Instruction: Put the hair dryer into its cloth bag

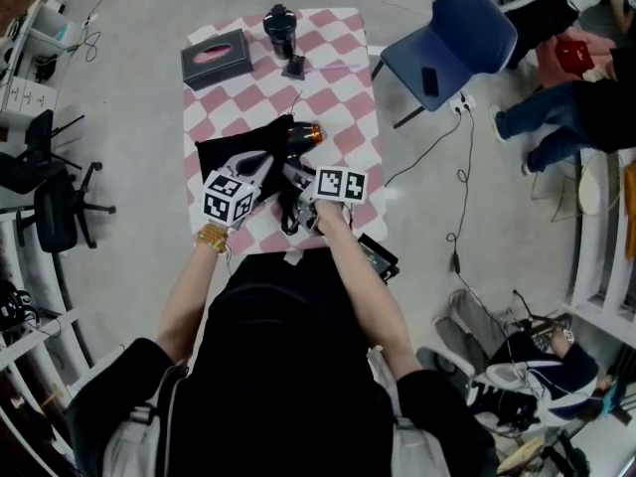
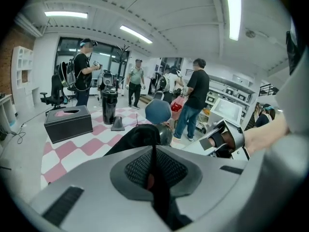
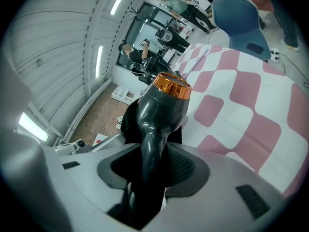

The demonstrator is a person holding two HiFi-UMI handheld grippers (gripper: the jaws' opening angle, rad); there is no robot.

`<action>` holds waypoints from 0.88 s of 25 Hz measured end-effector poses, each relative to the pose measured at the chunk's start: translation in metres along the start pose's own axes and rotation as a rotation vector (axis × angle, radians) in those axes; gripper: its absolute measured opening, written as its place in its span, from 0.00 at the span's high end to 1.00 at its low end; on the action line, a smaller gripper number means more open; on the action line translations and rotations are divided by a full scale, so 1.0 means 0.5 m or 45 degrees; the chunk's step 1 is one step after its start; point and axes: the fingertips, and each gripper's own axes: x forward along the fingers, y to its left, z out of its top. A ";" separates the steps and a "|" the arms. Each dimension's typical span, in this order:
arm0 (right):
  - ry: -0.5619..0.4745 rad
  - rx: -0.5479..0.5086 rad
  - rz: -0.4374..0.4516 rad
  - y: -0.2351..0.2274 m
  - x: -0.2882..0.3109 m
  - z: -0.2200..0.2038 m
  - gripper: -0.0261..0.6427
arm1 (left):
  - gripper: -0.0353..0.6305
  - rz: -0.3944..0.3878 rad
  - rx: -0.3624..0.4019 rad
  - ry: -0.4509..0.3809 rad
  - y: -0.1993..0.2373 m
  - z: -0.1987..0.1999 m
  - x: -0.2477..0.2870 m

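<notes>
Two grips are holding at once over a pink-and-white checked tablecloth [image 1: 338,97]. At the far left a dark tissue box [image 1: 216,58] is sitting near the cloth's corner; just below it the black cloth bag [image 1: 231,155] is lying on the table; the left gripper [image 2: 154,172] is pinching a thin fold of that bag, its jaws standing almost together on the fabric; a black canister [image 1: 280,28] is standing upright at the table's far edge; the hair dryer [image 3: 161,105] is sitting against the bag's right edge, its orange-ringed nozzle pointing away from the person, and whether its rear end is lying inside the bag's mouth cannot be told; the right gripper [image 3: 147,175] is clamping the dryer's handle; a blue chair [image 1: 467,30] is standing well to the right.
</notes>
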 end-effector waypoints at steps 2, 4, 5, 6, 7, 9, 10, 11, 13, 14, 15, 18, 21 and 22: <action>0.011 -0.043 -0.007 0.009 0.008 -0.007 0.71 | 0.90 0.001 0.005 -0.017 0.004 0.009 -0.003; 0.046 -0.118 -0.026 0.016 0.013 -0.019 0.71 | 0.90 0.011 0.008 -0.024 0.012 0.015 -0.005; 0.066 -0.157 -0.038 0.018 0.014 -0.025 0.71 | 0.90 0.016 0.011 -0.027 0.017 0.018 -0.006; 0.084 -0.192 -0.051 0.019 0.015 -0.030 0.71 | 0.90 0.020 0.013 -0.029 0.022 0.021 -0.008; 0.103 -0.224 -0.064 0.019 0.016 -0.036 0.71 | 0.90 0.024 0.015 -0.033 0.027 0.025 -0.010; 0.144 -0.282 -0.090 0.018 0.017 -0.051 0.71 | 0.90 0.029 0.015 -0.045 0.033 0.032 -0.015; 0.165 -0.311 -0.102 0.017 0.018 -0.059 0.71 | 0.90 0.028 0.013 -0.051 0.035 0.036 -0.016; 0.183 -0.340 -0.113 0.017 0.021 -0.066 0.71 | 0.90 0.024 0.012 -0.055 0.035 0.039 -0.017; 0.212 -0.393 -0.131 0.020 0.027 -0.079 0.71 | 0.90 0.016 0.020 -0.059 0.031 0.043 -0.016; 0.223 -0.418 -0.141 0.023 0.031 -0.085 0.71 | 0.90 0.012 0.024 -0.060 0.028 0.044 -0.016; 0.235 -0.442 -0.149 0.027 0.034 -0.090 0.71 | 0.90 0.007 0.026 -0.062 0.024 0.046 -0.017; 0.272 -0.484 -0.157 0.034 0.043 -0.106 0.71 | 0.90 -0.025 0.039 -0.065 0.007 0.050 -0.018; 0.283 -0.489 -0.139 0.043 0.053 -0.112 0.71 | 0.90 -0.069 0.061 -0.068 -0.012 0.051 -0.022; 0.287 -0.488 -0.133 0.045 0.055 -0.113 0.71 | 0.90 -0.083 0.066 -0.071 -0.018 0.052 -0.025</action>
